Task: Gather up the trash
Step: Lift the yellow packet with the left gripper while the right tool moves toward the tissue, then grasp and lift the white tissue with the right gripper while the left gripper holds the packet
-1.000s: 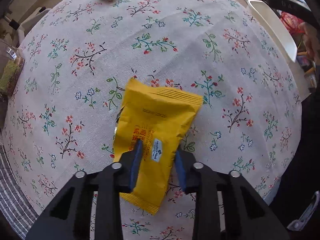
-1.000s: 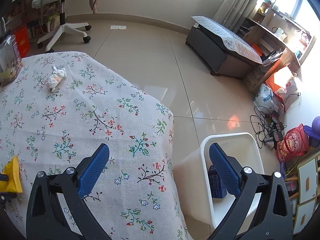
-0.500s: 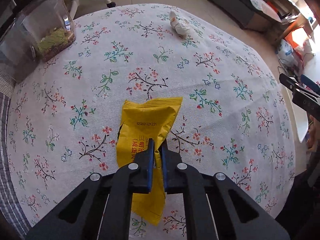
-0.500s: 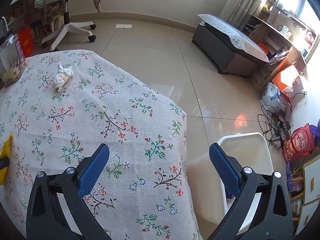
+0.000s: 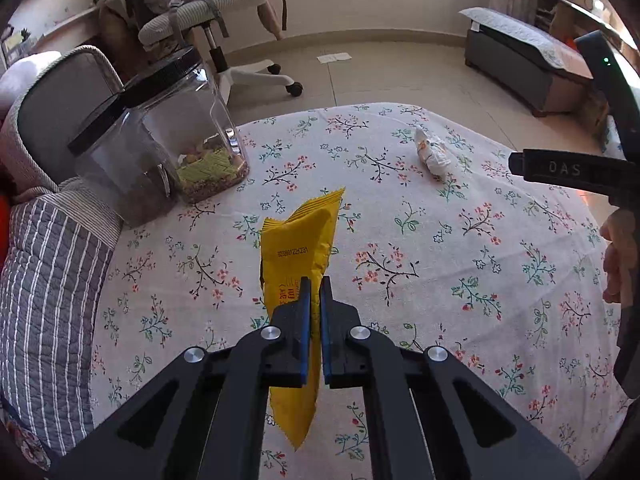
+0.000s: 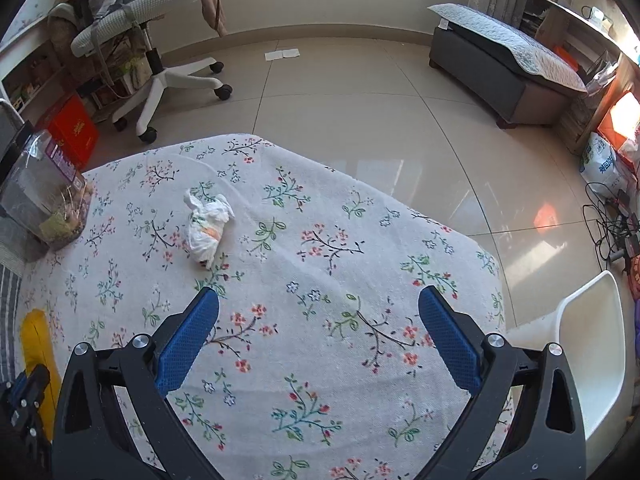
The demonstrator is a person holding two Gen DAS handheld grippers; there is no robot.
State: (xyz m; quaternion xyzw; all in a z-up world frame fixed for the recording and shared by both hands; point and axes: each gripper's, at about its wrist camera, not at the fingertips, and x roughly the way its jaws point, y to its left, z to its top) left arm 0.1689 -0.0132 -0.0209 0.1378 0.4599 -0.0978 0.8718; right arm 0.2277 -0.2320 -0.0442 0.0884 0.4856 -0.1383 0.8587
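My left gripper is shut on a yellow snack wrapper and holds it lifted above the floral tablecloth. The wrapper also shows at the left edge of the right wrist view. A crumpled white wrapper lies on the cloth, far right of the left gripper; in the right wrist view it lies ahead and left of my right gripper, which is open and empty above the table. A white bin stands on the floor past the table's right edge.
Two clear jars with black lids stand at the table's far left, beside a striped cushion. An office chair and a low bench stand on the tiled floor beyond. Cables lie at the right.
My left gripper closed on the yellow wrapper and lifted it, tilting the view up. My right gripper swung left, so the bin moved to the right edge and the white wrapper came nearer.
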